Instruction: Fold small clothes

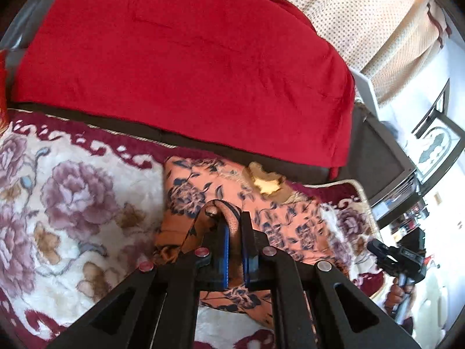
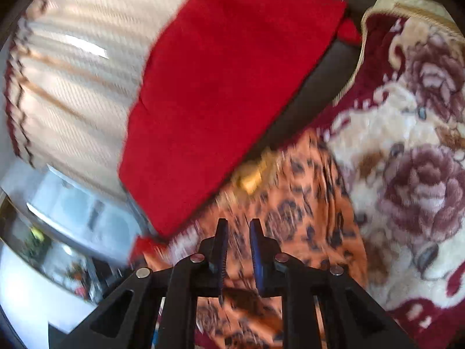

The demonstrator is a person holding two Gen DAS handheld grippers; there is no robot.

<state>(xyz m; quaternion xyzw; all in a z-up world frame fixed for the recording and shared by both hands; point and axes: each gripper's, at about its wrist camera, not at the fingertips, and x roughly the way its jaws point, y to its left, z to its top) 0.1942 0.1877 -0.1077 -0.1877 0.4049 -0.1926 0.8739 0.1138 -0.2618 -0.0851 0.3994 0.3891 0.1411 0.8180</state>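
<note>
Two sets of fingers on the job: left gripper (image 1: 232, 226) is clamped on a loop of the orange floral garment (image 1: 279, 218) lying on the flowered blanket (image 1: 72, 203), right gripper (image 2: 237, 232) nearly together, can't tell if pinching, so probably mid-fold, next carrying both edges across evenly.

A red cloth (image 1: 186, 67) drapes over a dark sofa (image 1: 375, 157). Below it lies a plush blanket (image 1: 72, 192) with mauve roses on cream and a maroon border. Behind the sofa hangs a dotted cream curtain (image 1: 366, 20). At the right stands a framed picture (image 1: 436, 148) against a white wall (image 1: 453, 67).
</note>
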